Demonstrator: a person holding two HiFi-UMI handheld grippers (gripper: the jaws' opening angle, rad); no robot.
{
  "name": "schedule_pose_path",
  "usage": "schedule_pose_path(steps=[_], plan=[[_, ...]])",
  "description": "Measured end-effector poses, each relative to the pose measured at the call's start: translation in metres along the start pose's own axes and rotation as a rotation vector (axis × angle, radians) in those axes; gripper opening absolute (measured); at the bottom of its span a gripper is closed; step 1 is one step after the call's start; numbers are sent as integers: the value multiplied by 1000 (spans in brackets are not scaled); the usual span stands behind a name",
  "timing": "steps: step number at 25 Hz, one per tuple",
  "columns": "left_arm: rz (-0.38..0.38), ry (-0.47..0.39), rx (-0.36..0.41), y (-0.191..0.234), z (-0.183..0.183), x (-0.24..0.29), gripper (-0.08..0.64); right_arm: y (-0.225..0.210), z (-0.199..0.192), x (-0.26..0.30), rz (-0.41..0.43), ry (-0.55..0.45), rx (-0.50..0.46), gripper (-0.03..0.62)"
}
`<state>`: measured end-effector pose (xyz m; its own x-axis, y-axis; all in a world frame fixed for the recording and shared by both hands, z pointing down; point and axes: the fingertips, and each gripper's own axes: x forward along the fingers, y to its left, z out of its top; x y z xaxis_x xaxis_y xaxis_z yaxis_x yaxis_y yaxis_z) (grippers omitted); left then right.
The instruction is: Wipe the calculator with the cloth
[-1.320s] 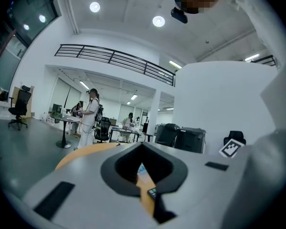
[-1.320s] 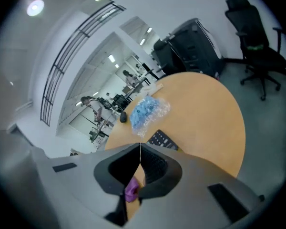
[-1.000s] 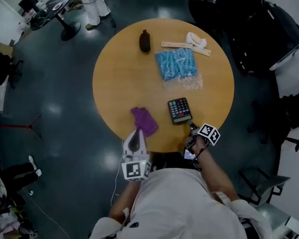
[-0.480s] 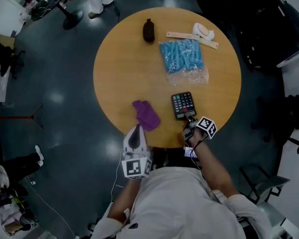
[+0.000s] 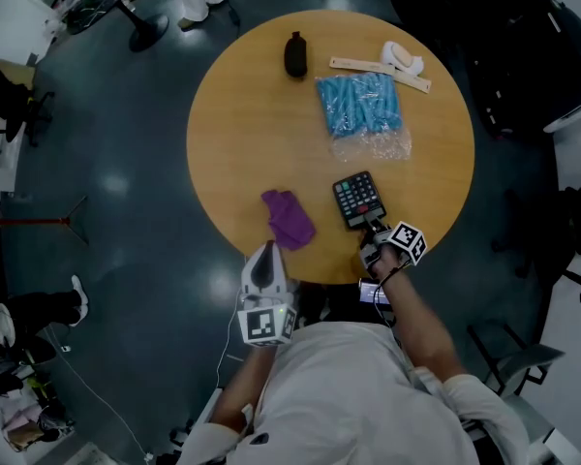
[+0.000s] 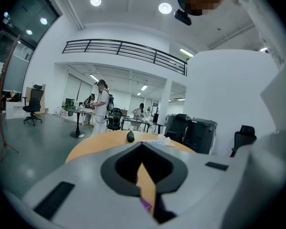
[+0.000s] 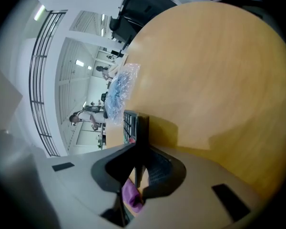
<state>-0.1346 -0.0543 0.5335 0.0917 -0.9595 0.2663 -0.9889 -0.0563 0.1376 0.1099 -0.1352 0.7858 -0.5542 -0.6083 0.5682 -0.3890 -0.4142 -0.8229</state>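
1. Here the right gripper (image 5: pixel 373 229) meets the near edge of the calculator (image 5: pixel 359 200), which lies flat on the near right part of the round table (image 5: pixel 242 134)
2. Its jaws have just been closing, and the right gripper view shows them pinched on the calculator's thin near edge, one jaw on each face
3. The right forearm stretches forward from the body to the table's rim. The gripper is tipped downward and rolled on its side, so that in its own view the tabletop stands like a wall
4. The left gripper (image 5: pixel 264 260) hovers at the table's near rim, close to level and pointing across the top. Its jaws are pressed together with nothing between them
5. The left forearm comes straight out from the body, with the marker cube (image 5: pixel 263 327) facing up just before the chest
6. The cloth (image 5: pixel 289 218), purple and crumpled, lies on the table just ahead of the left gripper's tips and apart from them. It is left of the calculator and does not touch it
7. Well beyond, on the far half of the table, lie a clear bag (image 5: pixel 360 105) of blue pieces, a dark oval thing (image 5: pixel 294 54) and a pale strip (image 5: pixel 378 69)
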Motion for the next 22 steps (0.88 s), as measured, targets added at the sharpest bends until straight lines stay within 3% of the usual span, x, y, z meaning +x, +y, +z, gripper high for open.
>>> schedule_pose_path(steps=[6, 8, 11, 15, 17, 20, 22], plan=[[1, 34, -32, 3, -12, 5, 8, 23, -3, -17, 62, 31, -70, 58], [-16, 142, -55, 3, -34, 10, 8, 37, -5, -30, 93, 31, -90, 58], [-53, 377, -102, 4, -83, 22, 9, 60, -7, -54, 148, 27, -129, 58], [17, 494, -104, 23, -121, 36, 17, 85, -12, -87, 208, 5, -183, 58], [17, 556, -117, 24, -141, 47, 127, 90, -15, -101, 214, -9, -212, 58], [2, 676, -163, 22, -176, 68, 189, 100, -20, -117, 236, -21, -246, 58], [33, 748, -199, 27, -194, 80, 214, 105, -24, -124, 248, -25, -258, 58]])
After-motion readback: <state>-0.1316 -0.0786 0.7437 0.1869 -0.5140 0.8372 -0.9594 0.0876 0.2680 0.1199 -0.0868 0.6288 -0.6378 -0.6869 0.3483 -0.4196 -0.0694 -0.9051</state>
